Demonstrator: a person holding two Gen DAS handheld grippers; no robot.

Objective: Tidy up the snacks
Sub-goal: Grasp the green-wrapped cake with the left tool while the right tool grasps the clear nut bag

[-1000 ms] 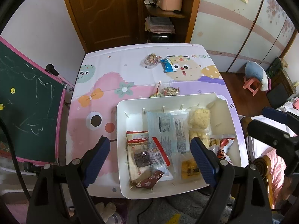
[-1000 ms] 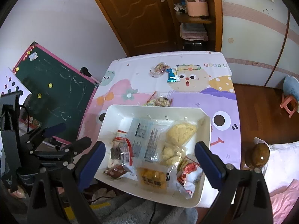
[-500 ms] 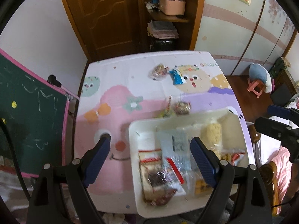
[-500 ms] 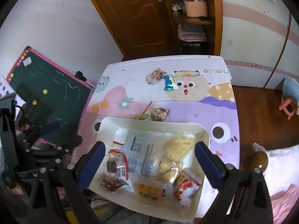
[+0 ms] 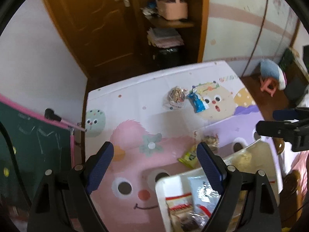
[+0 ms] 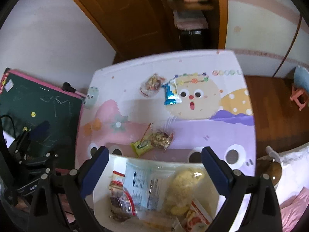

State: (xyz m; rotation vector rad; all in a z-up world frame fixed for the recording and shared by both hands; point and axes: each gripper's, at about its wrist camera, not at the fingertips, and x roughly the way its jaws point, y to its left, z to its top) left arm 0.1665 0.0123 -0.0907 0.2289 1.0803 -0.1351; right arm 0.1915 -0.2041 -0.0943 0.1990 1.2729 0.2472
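Note:
A white tray [image 6: 100,199] holding several snack packets sits at the table's near edge; it also shows in the left wrist view [image 5: 164,205]. Just beyond it lie a green packet [image 6: 142,146] and a clear nut packet [image 6: 161,139]. At the far side lie a clear candy bag [image 6: 152,84] and a blue packet [image 6: 171,93], also in the left wrist view: candy bag [image 5: 176,95], blue packet [image 5: 198,101]. My left gripper [image 5: 154,166] is open and empty above the table left of the tray. My right gripper [image 6: 156,171] is open and empty above the tray's far rim.
The table wears a cartoon cloth [image 6: 222,127]. A green chalkboard [image 6: 32,106] stands left of it. A wooden door [image 6: 123,13] and shelves are behind. A pink stool [image 6: 299,96] stands on the floor at the right.
Both grippers have moved forward and tilted up, so the tray has slid toward the bottom of both views. The left gripper has also shifted left. No snack has moved.

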